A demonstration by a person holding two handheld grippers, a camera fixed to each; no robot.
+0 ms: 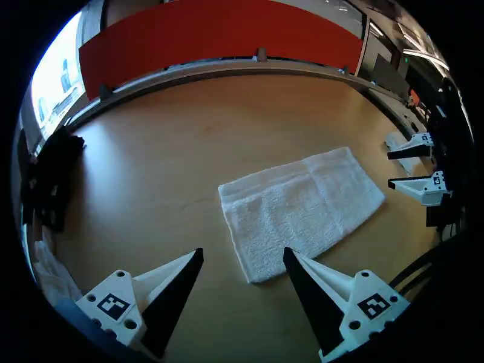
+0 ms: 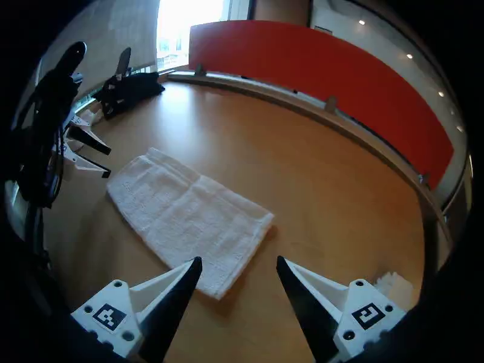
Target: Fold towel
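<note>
A white terry towel (image 1: pixel 302 209), folded into a flat rectangle, lies on a light wooden table (image 1: pixel 181 133), well inside its edges and slanted across both views.

In the left gripper view the towel's near corner sits between the fingers of the left gripper (image 1: pixel 242 251), which are spread wide with nothing between them but that corner. The tip of one finger overlaps the towel's edge in the picture; whether it touches the cloth cannot be told. Past the towel's far end, the right gripper (image 1: pixel 390 169) shows side-on, its fingers apart and empty.

The right gripper view looks from the opposite end: the towel's other near corner lies between that gripper's wide-spread fingers, close to one of them. The left gripper appears farther off at the towel's far end, fingers parted, beside dark cables.

A long red panel (image 1: pixel 212 36) stands along the table's far edge. A black bundle (image 1: pixel 51 169) rests on the table near a bright window (image 2: pixel 187 24). The left gripper view takes in a crumpled white cloth (image 1: pixel 53 275) at the table's near edge; the right gripper view, a small white lump (image 2: pixel 393 284) beside its finger.
</note>
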